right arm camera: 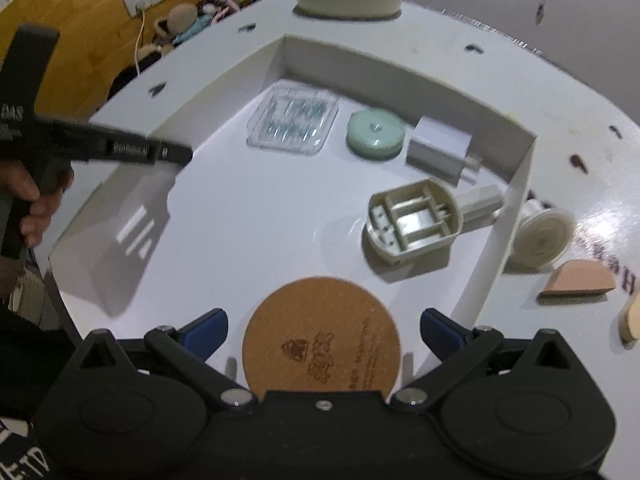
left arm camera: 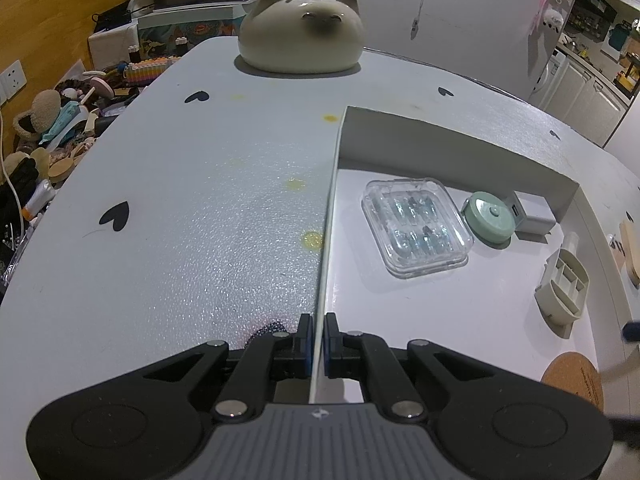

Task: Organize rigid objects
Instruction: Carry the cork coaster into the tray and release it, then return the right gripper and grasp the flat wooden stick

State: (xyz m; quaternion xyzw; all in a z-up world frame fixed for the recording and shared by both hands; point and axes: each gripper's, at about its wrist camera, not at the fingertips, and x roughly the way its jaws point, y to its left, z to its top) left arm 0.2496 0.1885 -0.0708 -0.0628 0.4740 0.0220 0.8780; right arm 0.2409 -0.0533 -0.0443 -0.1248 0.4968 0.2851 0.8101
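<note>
A shallow white box (right arm camera: pixel 400 70) lies on the table. In it are a clear plastic case (right arm camera: pixel 294 120), a round green tin (right arm camera: pixel 376 134), a white charger (right arm camera: pixel 438 148), a beige plastic holder (right arm camera: pixel 414 218) and a round cork coaster (right arm camera: pixel 322 338). My left gripper (left arm camera: pixel 319 330) is shut on the box's left wall (left arm camera: pixel 330 208); the case (left arm camera: pixel 416 226), tin (left arm camera: pixel 490 216) and holder (left arm camera: pixel 562 290) show to its right. My right gripper (right arm camera: pixel 322 330) is open, with the coaster lying flat between its fingers.
A cat-shaped ceramic pot (left arm camera: pixel 302 30) stands at the table's far edge. Right of the box lie a cream tape roll (right arm camera: pixel 542 238) and a tan wedge (right arm camera: pixel 578 280). Clutter (left arm camera: pixel 60 128) fills the area left of the table.
</note>
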